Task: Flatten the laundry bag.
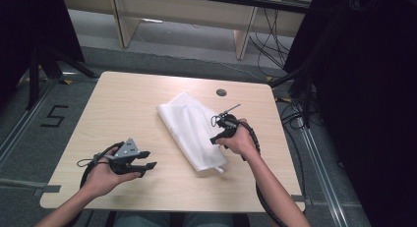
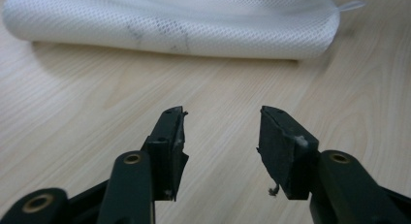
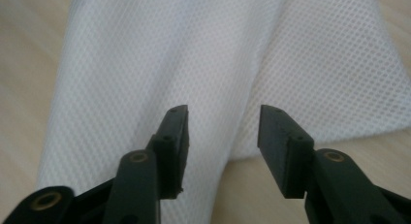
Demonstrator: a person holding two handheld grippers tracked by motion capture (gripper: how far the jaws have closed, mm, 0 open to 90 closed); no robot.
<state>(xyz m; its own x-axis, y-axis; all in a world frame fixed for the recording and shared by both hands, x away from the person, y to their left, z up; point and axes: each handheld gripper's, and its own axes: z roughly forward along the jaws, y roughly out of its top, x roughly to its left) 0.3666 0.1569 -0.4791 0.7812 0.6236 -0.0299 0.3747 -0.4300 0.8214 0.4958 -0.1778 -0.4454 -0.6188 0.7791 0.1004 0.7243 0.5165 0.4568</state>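
- Far left of the high view: floor beside the table carries a black "5" marking [image 1: 53, 116].
- My left gripper [image 1: 145, 164] sits low over the near-left part of the wooden table [image 1: 123, 104], held in the left hand [image 1: 105, 175], grey three-cornered plate on top, cable looping back toward the wrist.
- Left gripper view: jaws stand apart, nothing between them, bare wood grain below and ahead. A bit of white fluff clings to one pad.
- The jaws point toward the white mesh bag [image 2: 169, 23], which lies well ahead of them as a folded roll across the top of that view, a small white tab sticking out at its end. No contact.
- Centre of the table: the mesh bag [image 1: 189, 131] lies folded, long and narrow, running diagonally from mid-table toward the near edge.
- My right gripper [image 1: 216, 138] is at the bag's right edge, in the right hand [image 1: 241, 140], cable trailing along the forearm.
- Right gripper view: jaws spread open, nothing pinched, hovering over the mesh [image 3: 160, 64]; two layers overlap below, with a fold line running between them.
- Behind the bag, toward the far edge: a small round grey hole [image 1: 221, 92] in the tabletop.
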